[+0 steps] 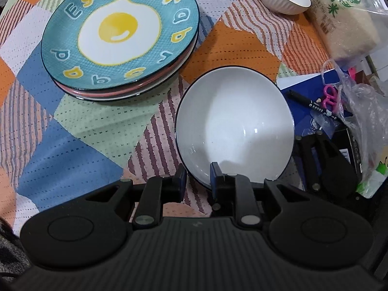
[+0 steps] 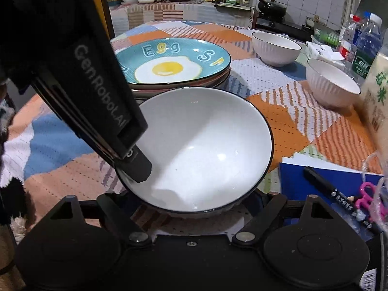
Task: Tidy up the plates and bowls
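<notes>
On the patchwork cloth [image 1: 80,131], at 6 o'clock of both views:

Left tongs [image 1: 198,178]: pinched on the near rim of the big white bowl [image 1: 234,123], one blue pad [image 1: 214,173] inside, one outside.

Right tongs [image 2: 191,214]: low behind the same bowl at 6 o'clock, fingers spread wide around its base; tips hidden, so gripping or only cupping, cannot tell.

Big white bowl: near the middle, tipped a bit, not yet stacked.

Plate pile [image 1: 121,36]: at 11 o'clock of the bowl, egg plate on top, already neat.

Ribbed bowl [image 2: 276,48]: at 1 o'clock, alone.

Second ribbed bowl [image 2: 332,82]: at 2 o'clock, alone.

Done, by the look: plates.

Left to do: probably gathering three bowls together.
</notes>
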The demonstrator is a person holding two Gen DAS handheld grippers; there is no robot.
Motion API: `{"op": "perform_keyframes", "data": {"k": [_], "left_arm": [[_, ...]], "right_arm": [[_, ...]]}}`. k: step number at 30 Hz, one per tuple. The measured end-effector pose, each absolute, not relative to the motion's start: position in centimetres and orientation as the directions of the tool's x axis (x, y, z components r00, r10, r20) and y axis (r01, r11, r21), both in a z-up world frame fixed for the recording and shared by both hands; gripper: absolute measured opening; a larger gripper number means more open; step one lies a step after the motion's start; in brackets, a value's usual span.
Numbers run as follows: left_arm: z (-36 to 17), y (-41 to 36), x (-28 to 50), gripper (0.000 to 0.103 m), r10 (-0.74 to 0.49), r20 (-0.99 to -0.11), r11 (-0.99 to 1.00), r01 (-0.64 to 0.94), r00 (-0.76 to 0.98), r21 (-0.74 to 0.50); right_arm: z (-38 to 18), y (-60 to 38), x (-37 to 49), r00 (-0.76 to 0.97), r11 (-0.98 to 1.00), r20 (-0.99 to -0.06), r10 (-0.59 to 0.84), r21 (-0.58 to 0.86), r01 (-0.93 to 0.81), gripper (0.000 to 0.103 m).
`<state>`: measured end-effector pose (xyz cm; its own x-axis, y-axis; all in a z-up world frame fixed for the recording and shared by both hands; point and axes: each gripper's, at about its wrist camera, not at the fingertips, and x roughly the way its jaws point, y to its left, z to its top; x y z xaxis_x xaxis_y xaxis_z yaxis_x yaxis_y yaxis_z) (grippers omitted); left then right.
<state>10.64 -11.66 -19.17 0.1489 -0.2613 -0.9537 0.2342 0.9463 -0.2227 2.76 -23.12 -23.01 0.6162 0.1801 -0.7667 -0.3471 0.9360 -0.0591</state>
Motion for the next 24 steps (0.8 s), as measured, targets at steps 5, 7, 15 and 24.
{"op": "perform_keyframes", "data": {"k": [5,7,15,24], "left_arm": [[-17.9,-11.5,10.5,0.039,-0.233,-0.959,0.944,0.275,0.159,-0.184],[-17.3,-11.1,10.4,0.043,-0.242,-0.958,0.939,0.287,0.153,-0.191],[-14.2,-10.5,11.7,0.044,-0.241,-0.952,0.925,0.342,0.189,-0.166],[-9.3,-11.2,13.4,0.044,-0.273,-0.928,0.900,0.408,0.253,-0.153]], "right_arm": [[-21.5,-23.4,2.1,0.585,0.927,-0.803,0.114,-0.125,-0.353,0.091],[-20.6,-23.9,1.6,0.581,0.923,-0.805,0.121,-0.124,-0.364,0.091],[-16.7,-27.1,2.2,0.571,0.953,-0.787,0.232,0.067,-0.296,0.092],[-12.2,-29.7,4.7,0.648,0.962,-0.721,0.247,0.101,-0.254,0.092]]}}
